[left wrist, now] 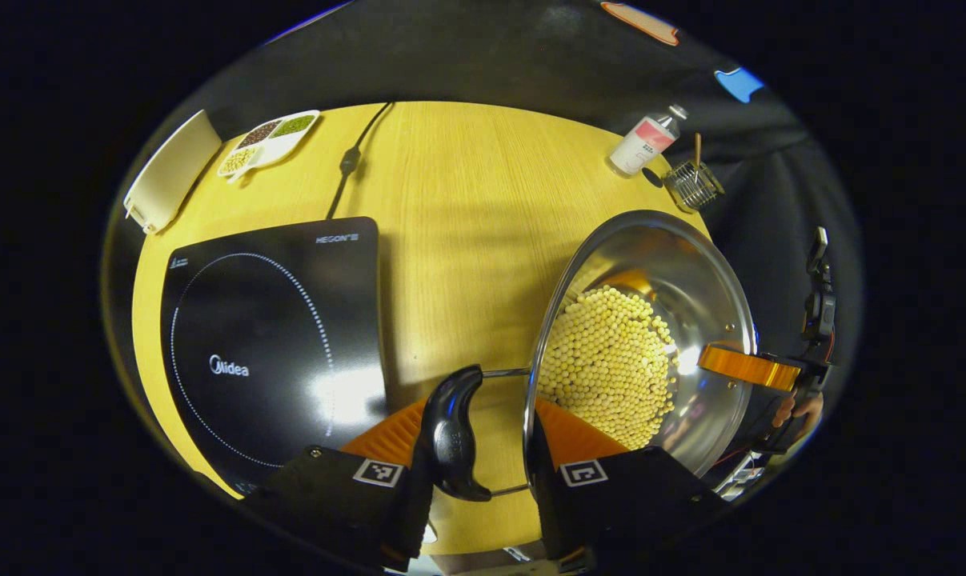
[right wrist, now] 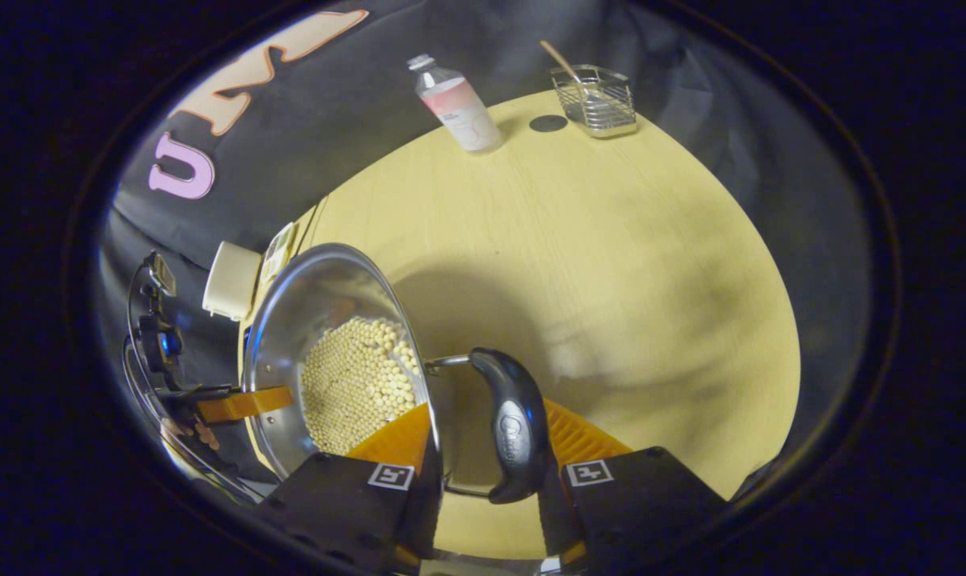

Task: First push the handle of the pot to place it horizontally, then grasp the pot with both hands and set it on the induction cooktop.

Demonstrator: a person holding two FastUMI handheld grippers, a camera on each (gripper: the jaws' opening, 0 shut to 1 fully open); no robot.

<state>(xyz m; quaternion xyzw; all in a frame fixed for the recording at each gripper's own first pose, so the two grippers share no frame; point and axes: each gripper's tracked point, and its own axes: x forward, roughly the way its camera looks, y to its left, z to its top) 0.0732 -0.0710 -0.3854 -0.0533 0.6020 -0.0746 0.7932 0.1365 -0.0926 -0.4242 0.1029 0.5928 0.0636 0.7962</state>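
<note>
Pot (left wrist: pixel 651 336) (holding pale beans), held above the table (left wrist: pixel 458 208) beside induction cooktop (left wrist: pixel 270 344); left gripper (left wrist: pixel 474 448) and right gripper (right wrist: pixel 483 452) each clamp a side handle.

Pot (left wrist: pixel 651 336) right of induction cooktop (left wrist: pixel 270 344)

The cooktop (left wrist: pixel 274 344) carries the brand "Midea" in white inside its ring, left of centre. At its far right corner stands a small word, roughly "MEGON". The bottle's (left wrist: pixel 645 142) label print is too small to read.
</note>
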